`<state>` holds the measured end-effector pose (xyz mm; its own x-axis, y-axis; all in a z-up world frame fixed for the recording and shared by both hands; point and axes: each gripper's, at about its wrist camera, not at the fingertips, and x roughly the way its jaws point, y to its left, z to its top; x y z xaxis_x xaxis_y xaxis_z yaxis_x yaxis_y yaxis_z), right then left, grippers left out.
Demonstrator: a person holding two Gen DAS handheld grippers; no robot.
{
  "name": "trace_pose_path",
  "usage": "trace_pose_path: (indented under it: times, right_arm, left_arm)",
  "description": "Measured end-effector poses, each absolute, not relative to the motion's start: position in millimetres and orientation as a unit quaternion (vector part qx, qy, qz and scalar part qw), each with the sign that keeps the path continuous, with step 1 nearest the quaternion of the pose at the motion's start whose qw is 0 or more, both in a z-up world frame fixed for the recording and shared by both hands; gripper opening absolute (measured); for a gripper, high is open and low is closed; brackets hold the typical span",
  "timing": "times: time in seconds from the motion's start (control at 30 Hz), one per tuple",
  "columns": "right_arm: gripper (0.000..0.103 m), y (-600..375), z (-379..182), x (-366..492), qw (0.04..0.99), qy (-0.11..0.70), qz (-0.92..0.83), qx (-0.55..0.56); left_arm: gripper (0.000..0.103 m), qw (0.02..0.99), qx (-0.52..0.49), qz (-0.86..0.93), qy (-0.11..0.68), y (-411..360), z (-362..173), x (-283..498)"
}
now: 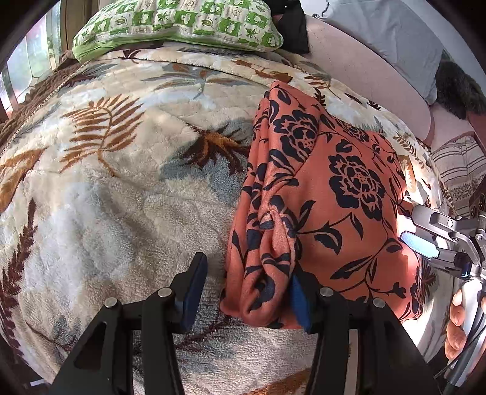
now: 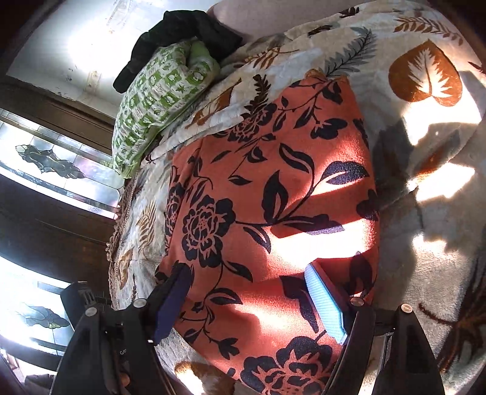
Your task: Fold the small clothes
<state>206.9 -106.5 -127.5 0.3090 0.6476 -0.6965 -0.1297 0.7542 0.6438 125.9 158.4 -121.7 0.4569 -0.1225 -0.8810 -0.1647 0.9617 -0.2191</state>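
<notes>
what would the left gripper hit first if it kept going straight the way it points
Most likely the bunched left edge of the orange floral garment, which sits between the left gripper's open jaws. Depth is unclear, so the plush leaf-print blanket beside that edge could be met at almost the same moment.

Bed covered by plush cream blanket with brown and grey leaf print. Lying directly on it: folded orange garment with dark floral print, toward the right; green-and-white patterned pillow at far edge, dark clothing bundled behind it.
</notes>
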Motion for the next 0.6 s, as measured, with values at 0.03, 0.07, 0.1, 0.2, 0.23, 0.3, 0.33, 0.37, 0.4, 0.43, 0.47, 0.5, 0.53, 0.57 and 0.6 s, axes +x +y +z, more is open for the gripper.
trace_pose_path:
  times: [0.03, 0.07, 0.1, 0.2, 0.23, 0.3, 0.33, 0.37, 0.4, 0.43, 0.47, 0.5, 0.53, 0.57, 0.6]
  right_arm:
    - [0.08, -107.2, -127.9, 207.7, 0.771, 0.533, 0.251, 0.244]
    - [0.081, -107.2, -127.6, 207.6, 0.771, 0.533, 0.25, 0.244]
    - [0.081, -106.3, -127.7, 207.9, 0.771, 0.532, 0.251, 0.244]
    - [0.083, -103.2, -127.8, 208.4, 0.772, 0.532, 0.256, 0.235]
    - [0.084, -102.3, -127.6, 208.7, 0.772, 0.532, 0.256, 0.234]
    - [0.085, -101.2, -127.3, 209.1, 0.771, 0.533, 0.259, 0.232]
    - [0.086, -100.9, -126.9, 209.1, 0.771, 0.534, 0.261, 0.23]
    - [0.086, -100.5, -126.7, 209.3, 0.771, 0.534, 0.263, 0.228]
    - [0.086, -100.3, -126.6, 209.5, 0.77, 0.534, 0.265, 0.226]
    - [0.086, -100.7, -126.7, 209.6, 0.769, 0.534, 0.268, 0.226]
    - [0.087, -100.0, -126.9, 210.1, 0.768, 0.534, 0.27, 0.227]
    - [0.087, -100.5, -127.2, 210.3, 0.767, 0.534, 0.272, 0.229]
    - [0.087, -101.3, -127.3, 210.4, 0.766, 0.534, 0.274, 0.231]
    - [0.087, -102.2, -127.5, 210.3, 0.765, 0.534, 0.276, 0.233]
    - [0.087, -103.3, -127.8, 210.4, 0.764, 0.533, 0.277, 0.235]
  left_arm:
    - [0.054, 0.841, -0.144, 0.01, 0.522, 160.3, -123.6, 126.0]
    - [0.054, 0.839, -0.152, 0.009, 0.522, 162.0, -125.4, 125.9]
    - [0.055, 0.84, -0.153, 0.008, 0.521, 162.7, -126.3, 125.4]
    - [0.055, 0.842, -0.146, 0.008, 0.52, 162.0, -126.9, 123.5]
    - [0.055, 0.841, -0.146, 0.008, 0.521, 160.8, -126.1, 124.5]
    - [0.055, 0.84, -0.147, 0.009, 0.522, 160.7, -122.7, 124.7]
    - [0.054, 0.841, -0.146, 0.01, 0.52, 161.0, -118.6, 123.7]
    - [0.054, 0.843, -0.146, 0.01, 0.517, 161.4, -113.0, 122.5]
    - [0.054, 0.847, -0.15, 0.007, 0.51, 162.1, -105.9, 121.6]
    - [0.054, 0.851, -0.157, 0.001, 0.501, 163.1, -97.6, 121.2]
    - [0.054, 0.856, -0.164, -0.006, 0.49, 164.1, -89.2, 122.6]
    - [0.054, 0.86, -0.17, -0.017, 0.48, 164.0, -81.2, 126.2]
    - [0.055, 0.864, -0.175, -0.03, 0.472, 163.7, -74.8, 131.7]
    - [0.055, 0.866, -0.173, -0.037, 0.467, 162.5, -71.2, 139.3]
    - [0.055, 0.868, -0.166, -0.04, 0.466, 161.4, -71.6, 148.4]
